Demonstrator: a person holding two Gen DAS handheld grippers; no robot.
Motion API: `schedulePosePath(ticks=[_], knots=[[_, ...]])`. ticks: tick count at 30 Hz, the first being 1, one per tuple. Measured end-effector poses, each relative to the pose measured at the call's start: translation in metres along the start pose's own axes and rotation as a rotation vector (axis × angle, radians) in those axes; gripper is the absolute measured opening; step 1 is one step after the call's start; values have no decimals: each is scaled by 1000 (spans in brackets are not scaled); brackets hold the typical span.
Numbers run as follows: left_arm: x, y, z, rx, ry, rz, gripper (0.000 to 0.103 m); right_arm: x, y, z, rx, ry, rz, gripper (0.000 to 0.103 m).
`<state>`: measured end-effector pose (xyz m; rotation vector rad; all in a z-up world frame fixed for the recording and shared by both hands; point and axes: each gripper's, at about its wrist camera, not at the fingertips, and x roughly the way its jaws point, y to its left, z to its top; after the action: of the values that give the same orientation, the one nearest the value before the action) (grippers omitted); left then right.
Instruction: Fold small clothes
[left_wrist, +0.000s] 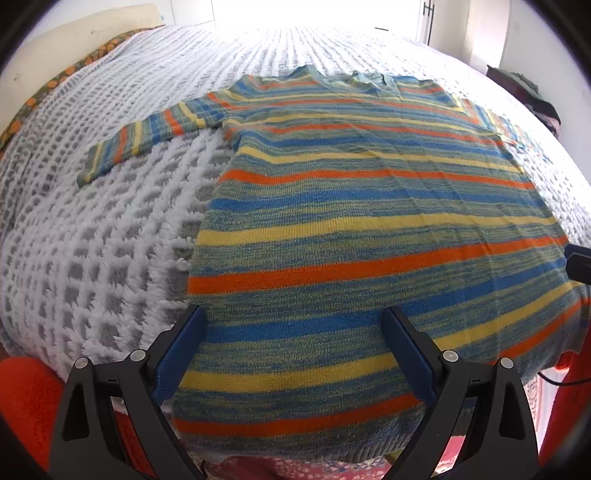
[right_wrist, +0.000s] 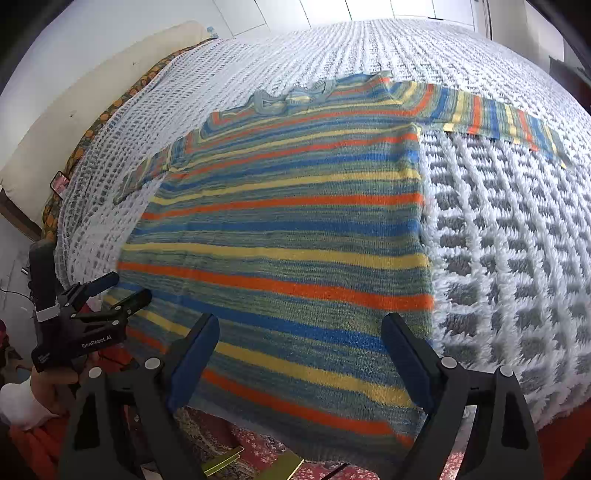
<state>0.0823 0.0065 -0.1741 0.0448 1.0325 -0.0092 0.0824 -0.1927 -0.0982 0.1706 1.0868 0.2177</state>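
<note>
Stripes of orange, yellow, blue and green run across the sweater (left_wrist: 369, 236), which lies spread flat on the bed's white-and-grey waffle blanket (left_wrist: 110, 236). Taking the sweater as my landmark: its collar points away from me toward the far side of the bed, and its hem hangs over the near edge of the bed, just under both of my tools. One sleeve (left_wrist: 147, 136) stretches out flat from the sweater's left shoulder, and the other sleeve (right_wrist: 495, 118) stretches out from its right shoulder.

My left gripper (left_wrist: 293, 317) hovers over the sweater's lower left part, its blue pads spread wide apart with nothing between them. My right gripper (right_wrist: 301, 325) hovers over the sweater's lower right part, jaws likewise wide apart and holding nothing. From the right wrist camera I see the left gripper (right_wrist: 122, 286) beside the sweater's left edge, near the hem, fingers apart.

Beyond the sweater's left sleeve, a patterned orange-and-green sheet (right_wrist: 122, 103) peeks out along the blanket's edge, beside a cream headboard (right_wrist: 74, 110). Below the sweater's hem, a red floral rug (right_wrist: 258, 454) shows on the floor.
</note>
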Motion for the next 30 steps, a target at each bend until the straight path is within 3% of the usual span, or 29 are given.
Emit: schedulePosePath(ticks=[6,16,20,24,30], knots=[[4,1,-2,-1,16,-3,99,15,-13,-5,60,63,14,89],[8,4,-2,-11,32,1,102,20,-10,-6,64,66,19,90],[7,6,-3,-20,32,-7,102,2,-18,2,127,28,47,90],[11,6,-2,-20,40,-7,102,-15,-21,46,203,17,121,90],[13,3,-2,-12,49,7,103,-19,4,127,37,-87,139,94]])
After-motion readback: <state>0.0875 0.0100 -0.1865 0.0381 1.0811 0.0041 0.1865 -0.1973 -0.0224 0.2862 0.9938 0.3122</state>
